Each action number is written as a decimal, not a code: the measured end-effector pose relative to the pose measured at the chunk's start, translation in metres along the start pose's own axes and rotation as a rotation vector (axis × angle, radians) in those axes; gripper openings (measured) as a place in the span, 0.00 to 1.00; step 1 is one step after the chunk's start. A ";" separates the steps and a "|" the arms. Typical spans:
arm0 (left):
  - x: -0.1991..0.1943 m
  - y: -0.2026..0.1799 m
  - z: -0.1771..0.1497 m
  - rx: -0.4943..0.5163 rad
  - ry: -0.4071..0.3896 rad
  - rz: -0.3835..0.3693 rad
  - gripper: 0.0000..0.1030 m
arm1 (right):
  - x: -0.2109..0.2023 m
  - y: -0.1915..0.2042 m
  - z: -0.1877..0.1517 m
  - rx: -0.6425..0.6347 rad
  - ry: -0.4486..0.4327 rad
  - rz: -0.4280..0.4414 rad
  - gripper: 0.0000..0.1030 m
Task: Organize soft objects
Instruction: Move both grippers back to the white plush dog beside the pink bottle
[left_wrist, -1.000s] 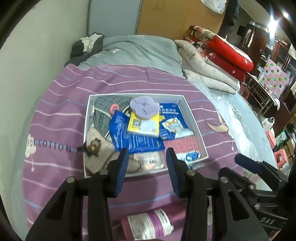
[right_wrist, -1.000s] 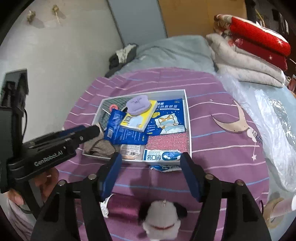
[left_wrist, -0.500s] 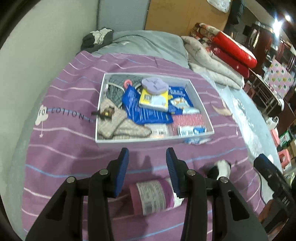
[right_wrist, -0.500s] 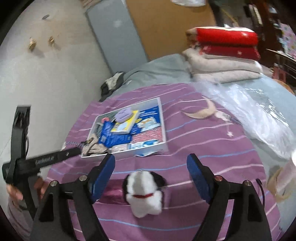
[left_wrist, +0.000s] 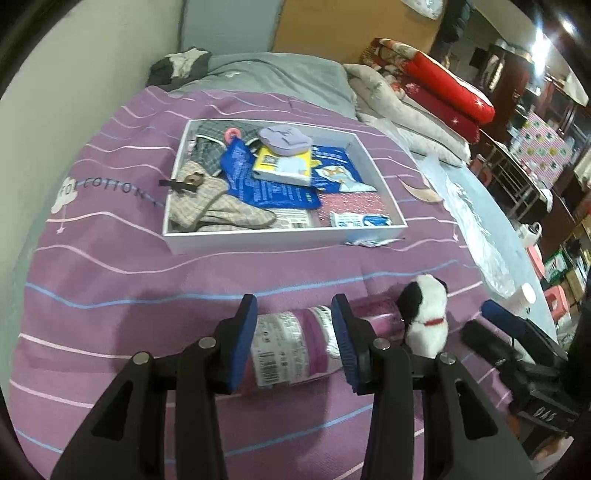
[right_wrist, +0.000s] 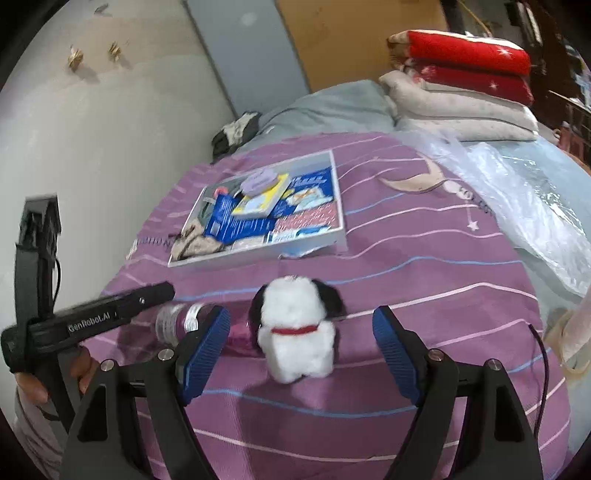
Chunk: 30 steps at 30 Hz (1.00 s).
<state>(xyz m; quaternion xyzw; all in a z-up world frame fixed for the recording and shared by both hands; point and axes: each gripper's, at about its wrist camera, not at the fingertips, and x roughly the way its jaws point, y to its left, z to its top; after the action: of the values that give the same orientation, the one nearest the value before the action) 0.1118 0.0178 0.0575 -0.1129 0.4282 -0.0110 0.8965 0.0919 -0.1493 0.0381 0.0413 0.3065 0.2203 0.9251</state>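
One plush dog (right_wrist: 295, 328), one purple roll (left_wrist: 291, 345), one white box (left_wrist: 284, 238); blue packets inside, perhaps three.

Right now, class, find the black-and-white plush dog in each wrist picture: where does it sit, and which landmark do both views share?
Left wrist view: the plush dog sits low and right of centre, just right of the left gripper, beside the rolled purple pack.
Right wrist view: the plush dog sits low centre, between the open fingers of the right gripper.
Shared landmark: the white tray on the purple striped bedspread.
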 end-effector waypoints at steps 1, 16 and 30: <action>0.001 -0.002 0.000 0.008 0.004 -0.005 0.42 | 0.002 0.002 -0.002 -0.015 0.006 -0.005 0.78; 0.033 -0.032 0.017 0.128 0.063 0.026 0.42 | 0.028 -0.009 -0.011 -0.018 0.107 0.000 0.73; 0.069 -0.044 0.038 0.260 0.217 -0.097 0.42 | 0.040 -0.014 -0.009 0.012 0.129 0.047 0.73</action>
<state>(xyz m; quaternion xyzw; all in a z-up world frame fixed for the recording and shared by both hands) 0.1878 -0.0255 0.0368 -0.0148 0.5115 -0.1215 0.8505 0.1205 -0.1448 0.0065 0.0397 0.3657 0.2423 0.8977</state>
